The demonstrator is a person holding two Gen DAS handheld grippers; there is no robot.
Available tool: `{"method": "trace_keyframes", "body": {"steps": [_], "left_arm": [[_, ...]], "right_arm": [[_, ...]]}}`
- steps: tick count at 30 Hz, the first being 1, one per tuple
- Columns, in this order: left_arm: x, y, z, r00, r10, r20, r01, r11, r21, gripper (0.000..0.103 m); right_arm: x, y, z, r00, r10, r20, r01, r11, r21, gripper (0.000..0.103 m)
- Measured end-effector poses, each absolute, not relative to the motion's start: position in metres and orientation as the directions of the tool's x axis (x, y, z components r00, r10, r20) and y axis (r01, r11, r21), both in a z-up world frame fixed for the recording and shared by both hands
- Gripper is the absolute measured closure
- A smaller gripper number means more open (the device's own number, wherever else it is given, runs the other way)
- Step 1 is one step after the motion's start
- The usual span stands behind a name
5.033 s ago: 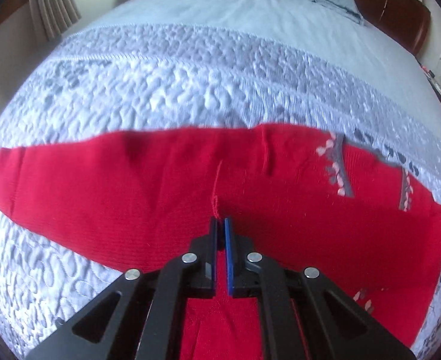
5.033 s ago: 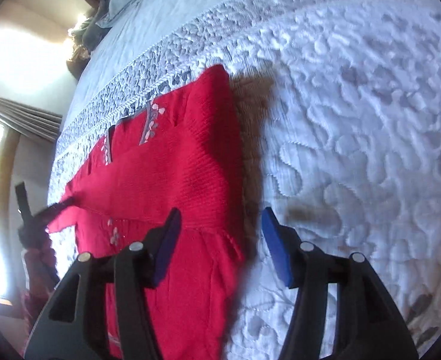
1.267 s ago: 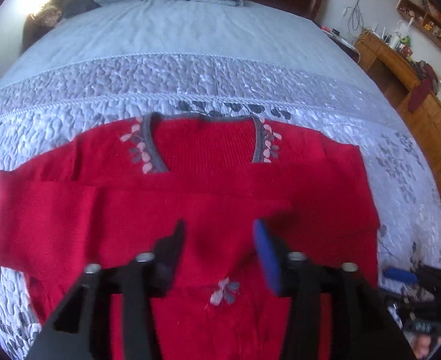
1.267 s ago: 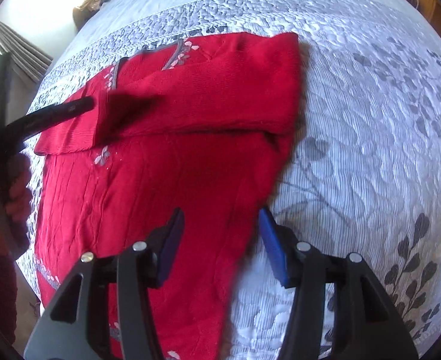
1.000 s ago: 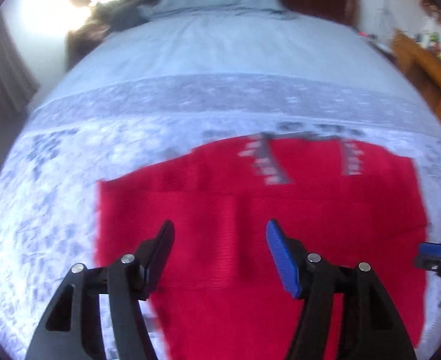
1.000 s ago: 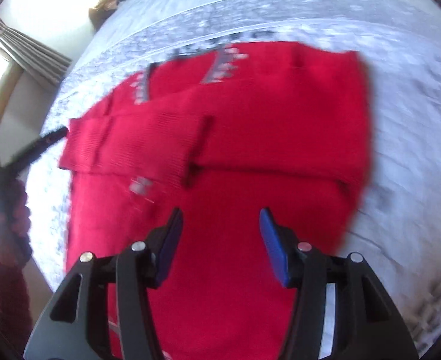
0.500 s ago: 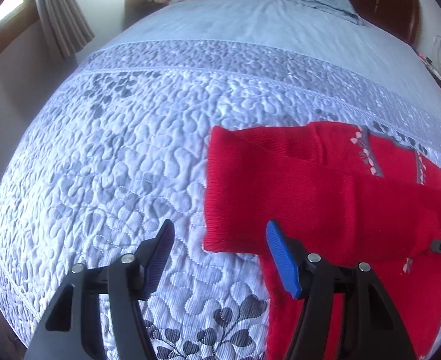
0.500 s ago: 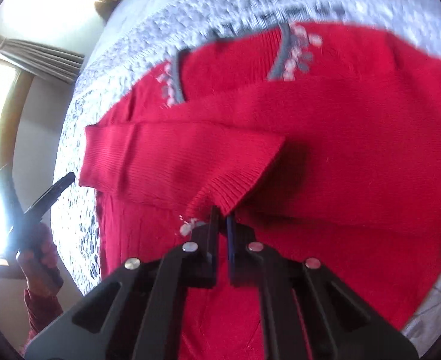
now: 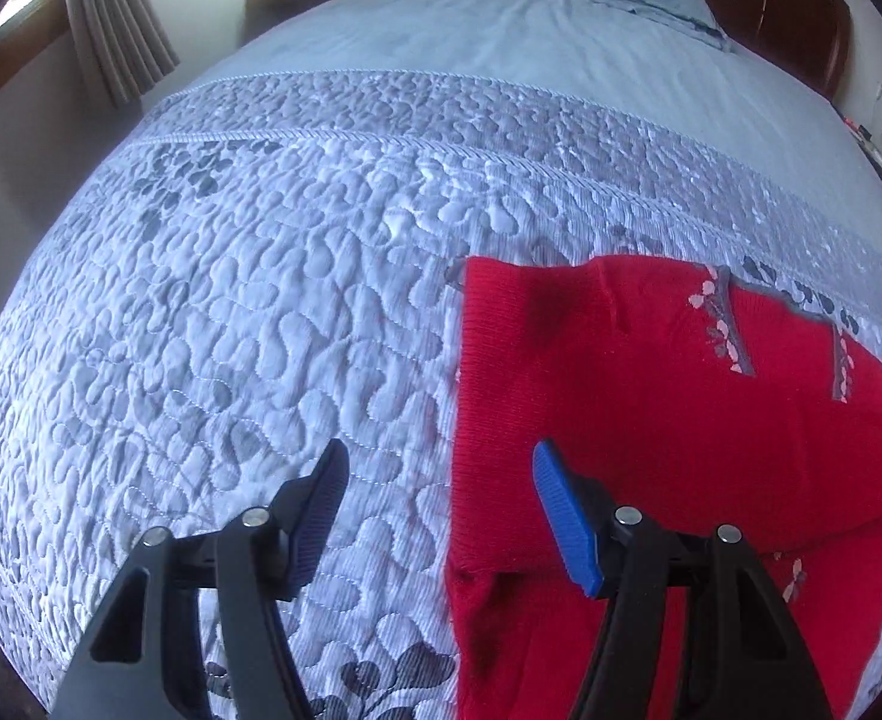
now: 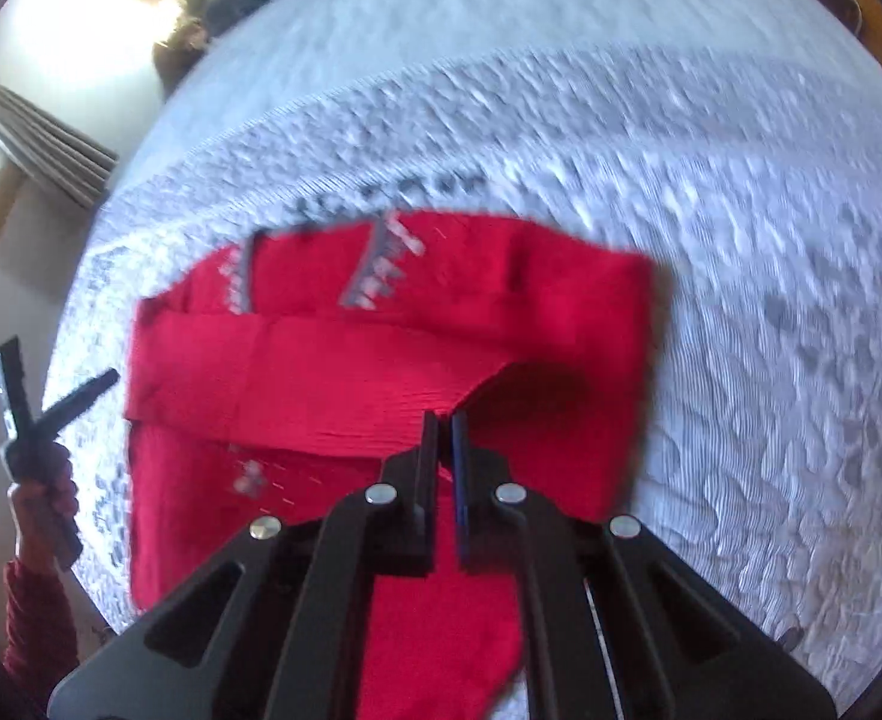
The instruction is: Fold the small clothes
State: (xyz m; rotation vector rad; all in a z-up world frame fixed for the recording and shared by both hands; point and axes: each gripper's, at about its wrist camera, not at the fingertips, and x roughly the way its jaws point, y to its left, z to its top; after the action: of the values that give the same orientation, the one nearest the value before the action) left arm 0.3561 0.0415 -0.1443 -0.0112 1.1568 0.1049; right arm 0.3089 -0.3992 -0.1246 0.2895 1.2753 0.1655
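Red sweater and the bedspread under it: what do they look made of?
Red sweater: looks like a matte, fairly thick knit, wool or acrylic; fine ribbed rows show along the folded sleeve, which the right gripper is shut on. Bedspread: quilted woven fabric with a slight sheen, stitched into puffy pebble shapes; the fibre is unclear.

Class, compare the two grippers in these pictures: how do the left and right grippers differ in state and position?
The left gripper has its jaws spread wide and holds nothing; the right gripper has its jaws shut on the folded sleeve's cuff. The left gripper hovers at the red sweater's side edge, partly over the quilted bedspread; the right gripper is over the sweater's middle. Both are black, each with one blue pad.
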Motion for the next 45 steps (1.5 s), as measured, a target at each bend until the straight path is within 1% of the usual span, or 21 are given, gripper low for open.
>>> {"method": "trace_keyframes", "body": {"steps": [3,4,5,7,9,10,11,14,17,18,20,21,23,24,28,32,39,42,43,44,45], "left_arm": [[0.365,0.03,-0.159,0.365,0.087,-0.927,-0.07,0.995,0.066,0.039],[0.367,0.028,-0.164,0.352,0.091,-0.932,-0.065,0.995,0.072,0.039],[0.37,0.027,-0.168,0.336,0.086,-0.938,-0.058,0.996,0.071,0.039],[0.374,0.027,-0.171,0.317,0.065,-0.946,-0.04,0.998,0.056,0.039],[0.38,0.028,-0.171,0.325,0.084,-0.942,-0.034,0.996,0.077,0.037],[0.383,0.029,-0.171,0.328,0.088,-0.941,-0.036,0.996,0.08,0.035],[0.387,0.031,-0.171,0.323,0.075,-0.943,-0.038,0.997,0.066,0.035],[0.4,0.035,-0.176,0.289,0.006,-0.957,-0.06,0.998,-0.012,0.035],[0.407,0.032,-0.183,0.274,0.005,-0.962,-0.067,0.998,-0.014,0.035],[0.409,0.031,-0.184,0.273,0.006,-0.962,-0.067,0.998,-0.013,0.039],[0.409,0.029,-0.186,0.274,-0.003,-0.962,-0.065,0.998,-0.022,0.046],[0.408,0.028,-0.187,0.276,0.002,-0.961,-0.063,0.998,-0.016,0.05],[0.407,0.023,-0.188,0.283,0.019,-0.959,-0.048,0.999,0.006,0.054],[0.406,0.021,-0.189,0.288,0.032,-0.957,-0.04,0.999,0.021,0.055],[0.402,0.011,-0.189,0.3,0.036,-0.953,-0.046,0.999,0.023,0.063],[0.399,0.008,-0.188,0.309,0.03,-0.95,-0.057,0.998,0.013,0.063],[0.399,0.01,-0.19,0.32,0.053,-0.946,-0.075,0.997,0.03,0.062],[0.398,0.009,-0.186,0.318,0.05,-0.947,-0.067,0.997,0.03,0.062],[0.395,0.008,-0.182,0.318,0.044,-0.947,-0.057,0.998,0.028,0.062],[0.392,0.006,-0.179,0.321,0.04,-0.946,-0.046,0.999,0.027,0.061],[0.39,0.006,-0.178,0.321,0.038,-0.946,-0.033,0.999,0.029,0.06]], "right_arm": [[0.311,-0.408,-0.152,0.255,0.266,-0.93,0.068,0.954,0.291,0.098],[0.311,-0.408,-0.158,0.245,0.246,-0.938,0.075,0.96,0.271,0.091],[0.312,-0.409,-0.161,0.237,0.225,-0.945,0.081,0.965,0.25,0.077],[0.311,-0.412,-0.157,0.259,0.253,-0.932,0.068,0.958,0.279,0.059],[0.315,-0.411,-0.15,0.28,0.287,-0.916,0.062,0.947,0.316,0.056],[0.319,-0.414,-0.148,0.284,0.289,-0.914,0.077,0.944,0.322,0.046],[0.325,-0.417,-0.149,0.278,0.284,-0.918,0.102,0.941,0.322,0.041],[0.344,-0.426,-0.165,0.232,0.337,-0.913,0.157,0.913,0.377,0.041],[0.357,-0.433,-0.182,0.198,0.376,-0.905,0.209,0.886,0.413,0.044],[0.36,-0.434,-0.189,0.18,0.394,-0.901,0.221,0.877,0.427,0.047],[0.36,-0.429,-0.188,0.17,0.432,-0.886,0.199,0.865,0.46,0.076],[0.358,-0.427,-0.187,0.164,0.461,-0.872,0.188,0.853,0.486,0.081],[0.352,-0.419,-0.183,0.149,0.513,-0.845,0.145,0.834,0.532,0.101],[0.35,-0.417,-0.181,0.152,0.509,-0.847,0.129,0.84,0.528,0.103],[0.34,-0.414,-0.155,0.26,0.483,-0.836,0.063,0.855,0.514,0.103],[0.335,-0.429,-0.12,0.415,0.442,-0.795,0.024,0.868,0.496,0.103],[0.363,-0.453,-0.149,0.38,0.358,-0.853,0.157,0.884,0.441,0.103],[0.356,-0.451,-0.161,0.348,0.413,-0.842,0.163,0.857,0.488,0.088],[0.351,-0.446,-0.163,0.338,0.421,-0.842,0.148,0.86,0.489,0.069],[0.346,-0.44,-0.165,0.32,0.404,-0.857,0.13,0.877,0.462,0.055],[0.343,-0.434,-0.169,0.303,0.384,-0.872,0.123,0.892,0.436,0.052]]}}
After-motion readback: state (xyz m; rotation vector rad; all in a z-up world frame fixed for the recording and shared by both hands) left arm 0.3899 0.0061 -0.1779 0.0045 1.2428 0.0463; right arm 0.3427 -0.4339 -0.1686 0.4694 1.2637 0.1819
